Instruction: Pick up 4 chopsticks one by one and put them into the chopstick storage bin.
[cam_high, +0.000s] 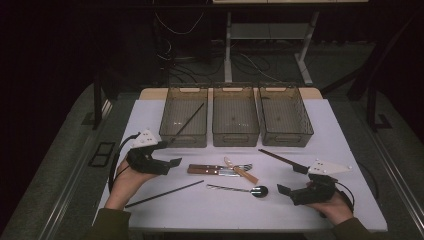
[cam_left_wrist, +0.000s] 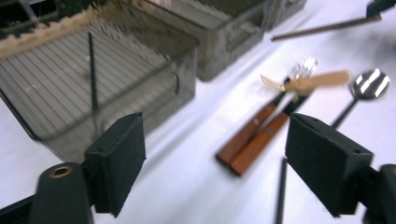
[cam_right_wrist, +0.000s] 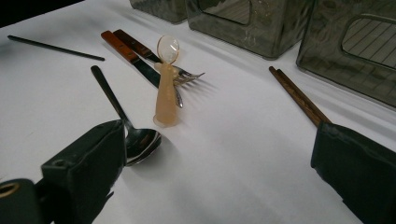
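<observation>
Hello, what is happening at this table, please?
A person is sorting cutlery into three clear bins. One black chopstick already leans in the left bin. The left hand-held gripper is open beside that bin and holds nothing. The right hand-held gripper is open too, next to the brown chopsticks. A second black chopstick, two wooden-handled forks, a small pale spoon and a metal spoon lie on the white table.

High view overhead facing forward, claw views low, close, sharing cutlery (cam_high: 222, 170)
</observation>
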